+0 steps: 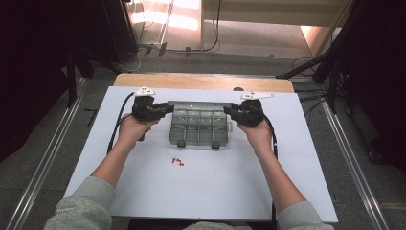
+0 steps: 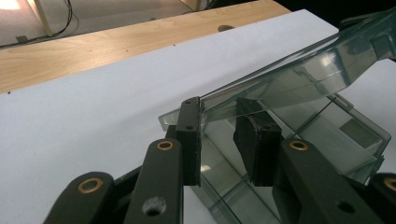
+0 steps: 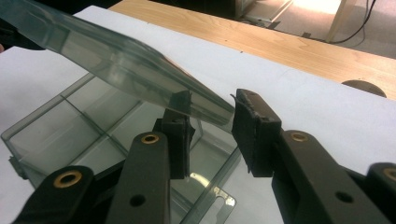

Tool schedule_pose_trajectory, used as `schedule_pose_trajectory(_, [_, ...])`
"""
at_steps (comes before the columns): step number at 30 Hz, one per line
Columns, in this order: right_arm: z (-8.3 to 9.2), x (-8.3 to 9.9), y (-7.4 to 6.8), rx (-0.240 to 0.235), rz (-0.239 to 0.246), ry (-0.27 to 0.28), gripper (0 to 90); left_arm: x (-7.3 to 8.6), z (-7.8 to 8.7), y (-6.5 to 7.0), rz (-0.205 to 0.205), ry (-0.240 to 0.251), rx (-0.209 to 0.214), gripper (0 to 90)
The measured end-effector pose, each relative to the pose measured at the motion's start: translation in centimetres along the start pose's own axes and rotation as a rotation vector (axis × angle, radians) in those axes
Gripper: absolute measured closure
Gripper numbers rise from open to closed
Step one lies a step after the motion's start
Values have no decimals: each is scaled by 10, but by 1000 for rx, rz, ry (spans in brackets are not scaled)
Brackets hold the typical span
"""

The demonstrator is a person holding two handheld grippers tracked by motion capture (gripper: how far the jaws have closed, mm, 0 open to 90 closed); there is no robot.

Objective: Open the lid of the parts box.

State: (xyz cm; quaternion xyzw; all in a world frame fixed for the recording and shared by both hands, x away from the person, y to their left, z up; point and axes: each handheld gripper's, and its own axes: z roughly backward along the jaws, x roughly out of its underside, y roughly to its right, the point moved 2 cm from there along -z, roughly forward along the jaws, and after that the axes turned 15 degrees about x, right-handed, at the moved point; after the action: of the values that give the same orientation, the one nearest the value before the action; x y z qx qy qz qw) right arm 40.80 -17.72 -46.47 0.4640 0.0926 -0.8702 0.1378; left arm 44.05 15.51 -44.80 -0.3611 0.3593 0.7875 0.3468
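A clear plastic compartment box point(image 1: 198, 127) sits in the middle of the white board point(image 1: 239, 187). Its lid point(image 1: 198, 104) is raised and slants up from the far side. My left gripper point(image 1: 167, 108) is at the box's far left corner; in the left gripper view the lid point(image 2: 299, 74) ends between the jaws of the left gripper point(image 2: 218, 105), which hold its corner. My right gripper point(image 1: 229, 110) is at the far right corner. In the right gripper view the lid point(image 3: 107, 60) rests against one pad of the right gripper point(image 3: 212, 100), a sliver short of the other. The compartments point(image 3: 70, 126) look empty.
A few small red pieces point(image 1: 178, 162) lie on the board in front of the box. Two latches point(image 1: 181, 143) stick out at the box's near side. A wooden table edge point(image 1: 201, 81) runs behind the board, with dark stands and cables on the floor beyond.
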Motion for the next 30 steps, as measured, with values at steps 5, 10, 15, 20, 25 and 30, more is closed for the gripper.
schedule_pose_trajectory(5, [-3, -1, 2, -4, -15, 6, 680, -1, 0, 0, 18, 16, -7, 709])
schedule_pose_trajectory(10, [-6, 0, 2, 1, -24, 31, 651, -1, -2, -1, 11, 32, -18, 706])
schedule_pose_trajectory(15, [-9, 0, 0, 11, 7, 63, 624, 0, -6, -6, 6, 52, -27, 664])
schedule_pose_trajectory(20, [-12, 1, 3, 1, -29, 74, 602, 1, -9, -8, -12, 67, -33, 664])
schedule_pose_trajectory(25, [-16, 2, 2, -4, -50, 81, 585, -1, -12, -8, -10, 65, -31, 662])
schedule_pose_trajectory(30, [-18, 2, 2, -2, -68, 97, 558, -2, -17, -10, -27, 58, -49, 634])
